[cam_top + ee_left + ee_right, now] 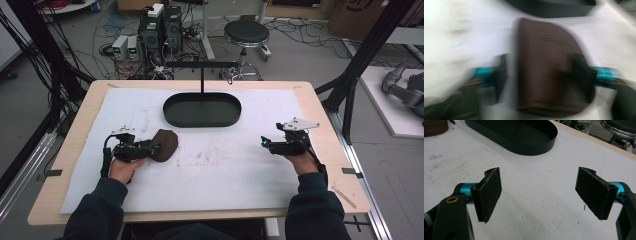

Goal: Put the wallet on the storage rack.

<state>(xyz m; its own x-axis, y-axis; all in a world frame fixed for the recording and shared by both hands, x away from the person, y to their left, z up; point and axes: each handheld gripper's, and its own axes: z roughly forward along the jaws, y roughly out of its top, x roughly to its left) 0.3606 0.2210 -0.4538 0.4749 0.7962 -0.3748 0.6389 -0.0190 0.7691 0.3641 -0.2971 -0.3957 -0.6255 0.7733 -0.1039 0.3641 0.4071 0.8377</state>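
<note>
A brown pouch (167, 144) lies flat on the white mat, left of centre. My left gripper (152, 148) reaches it from the left. In the blurred left gripper view the pouch (546, 67) sits between the jaws of my left gripper (540, 75). The left pad stands clear of it with white mat showing in the gap, and the right pad is at its edge. My right gripper (264, 142) rests on the mat at the right. Its jaws stand wide apart over bare mat in the right gripper view (541, 192). The pouch's zipped edge (434, 127) shows at the top left there.
A black oval tray (202, 124) lies at the back centre of the mat, and a black T-shaped stand (202, 75) rises from it. The tray's wall (524, 147) lies ahead of the right jaws. A white mat (225, 170) covers the wooden table.
</note>
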